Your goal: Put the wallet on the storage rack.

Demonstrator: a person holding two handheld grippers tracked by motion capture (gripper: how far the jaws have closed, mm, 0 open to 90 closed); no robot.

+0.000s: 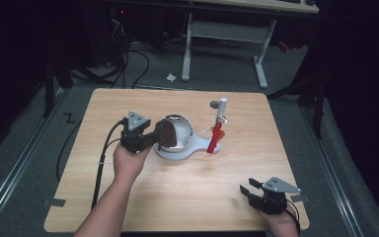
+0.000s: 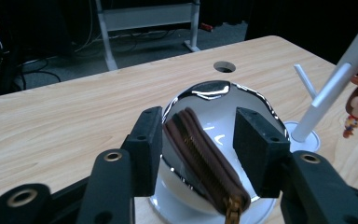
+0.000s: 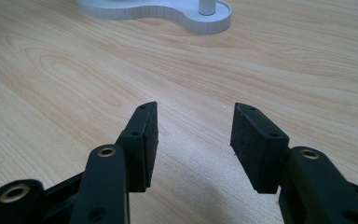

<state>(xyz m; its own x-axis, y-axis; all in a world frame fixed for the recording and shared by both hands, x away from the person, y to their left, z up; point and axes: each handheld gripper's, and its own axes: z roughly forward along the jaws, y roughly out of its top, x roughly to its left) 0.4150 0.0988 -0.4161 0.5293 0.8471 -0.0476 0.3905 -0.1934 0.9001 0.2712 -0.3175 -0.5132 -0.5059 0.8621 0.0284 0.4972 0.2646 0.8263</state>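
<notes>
The left gripper [image 2: 198,154], jaws spread, straddles a brown zipped pouch [image 2: 205,163] lying lengthwise between them in the mirrored bowl [image 2: 214,100] mid-table; the right gripper [image 3: 193,140] rests splayed near the table's corner

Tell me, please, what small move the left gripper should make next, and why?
Probably close the left gripper on the brown pouch. Its jaws stand open on either side of the pouch, which lies in the shiny bowl on the white stand, and neither pad touches it yet. The right gripper rests open, far off over bare table.
</notes>
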